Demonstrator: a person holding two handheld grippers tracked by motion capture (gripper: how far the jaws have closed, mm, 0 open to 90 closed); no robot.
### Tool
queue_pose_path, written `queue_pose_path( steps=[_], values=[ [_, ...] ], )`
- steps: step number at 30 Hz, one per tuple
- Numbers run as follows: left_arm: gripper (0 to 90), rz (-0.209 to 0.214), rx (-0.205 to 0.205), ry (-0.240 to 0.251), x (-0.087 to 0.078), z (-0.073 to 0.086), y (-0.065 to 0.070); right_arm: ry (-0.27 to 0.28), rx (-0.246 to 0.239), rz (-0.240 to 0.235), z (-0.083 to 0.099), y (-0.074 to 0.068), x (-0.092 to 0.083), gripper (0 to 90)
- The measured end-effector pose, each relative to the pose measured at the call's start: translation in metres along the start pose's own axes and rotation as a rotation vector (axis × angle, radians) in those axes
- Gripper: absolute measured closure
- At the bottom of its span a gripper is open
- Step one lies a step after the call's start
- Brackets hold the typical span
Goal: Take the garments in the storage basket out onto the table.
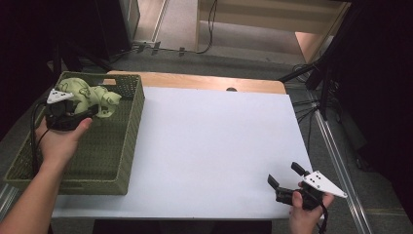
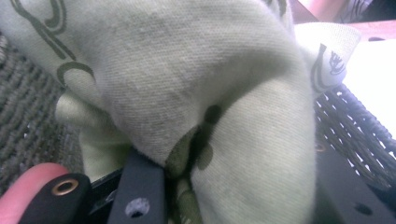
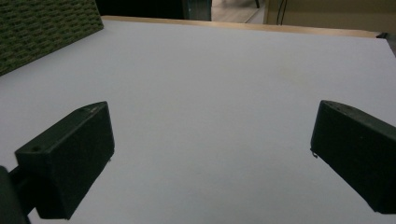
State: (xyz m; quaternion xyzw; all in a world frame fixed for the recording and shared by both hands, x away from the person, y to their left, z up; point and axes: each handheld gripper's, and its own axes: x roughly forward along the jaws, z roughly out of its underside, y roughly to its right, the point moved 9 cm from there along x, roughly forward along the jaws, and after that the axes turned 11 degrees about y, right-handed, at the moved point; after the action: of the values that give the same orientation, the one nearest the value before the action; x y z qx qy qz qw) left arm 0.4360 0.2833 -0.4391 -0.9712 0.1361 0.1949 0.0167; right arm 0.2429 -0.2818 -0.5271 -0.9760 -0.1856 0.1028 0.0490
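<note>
Upper left: left gripper [image 1: 80, 113] is clamping soft green cloth toy [image 1: 90, 96] over basket [image 1: 127, 141]; light, floppy, likely best gripped mid-body. Lower right: right gripper [image 1: 286, 177] is idling, jaws spread, holding nothing.

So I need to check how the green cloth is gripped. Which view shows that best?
The left gripper view: the green cloth bunches right between the black jaws, pinched at the bottom. The high view shows the cloth whole, held by the left gripper above the basket, but small. The right gripper view looks across the white table.
</note>
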Motion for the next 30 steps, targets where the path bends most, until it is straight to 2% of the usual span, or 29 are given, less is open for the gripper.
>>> queue_pose_path(
  steps=[5, 11, 13, 23, 30],
  values=[
    [60.0, -0.023, -0.006, 0.024, -0.003, -0.005, -0.001, 0.007, -0.002, -0.008, -0.001, 0.0, 0.001, 0.0],
    [60.0, -0.024, -0.027, 0.06, -0.004, -0.013, 0.004, 0.014, 0.005, -0.011, -0.001, 0.004, 0.001, 0.0],
    [60.0, -0.033, -0.02, 0.068, -0.002, -0.015, 0.004, 0.015, 0.001, -0.01, -0.001, 0.005, 0.002, 0.0],
    [59.9, -0.013, -0.047, 0.116, -0.003, -0.028, 0.009, 0.014, -0.002, -0.01, -0.001, 0.004, 0.0, 0.0],
    [59.9, -0.008, -0.048, 0.14, -0.002, -0.033, 0.013, 0.009, 0.001, -0.007, 0.0, 0.004, 0.001, 0.0]
  ],
)
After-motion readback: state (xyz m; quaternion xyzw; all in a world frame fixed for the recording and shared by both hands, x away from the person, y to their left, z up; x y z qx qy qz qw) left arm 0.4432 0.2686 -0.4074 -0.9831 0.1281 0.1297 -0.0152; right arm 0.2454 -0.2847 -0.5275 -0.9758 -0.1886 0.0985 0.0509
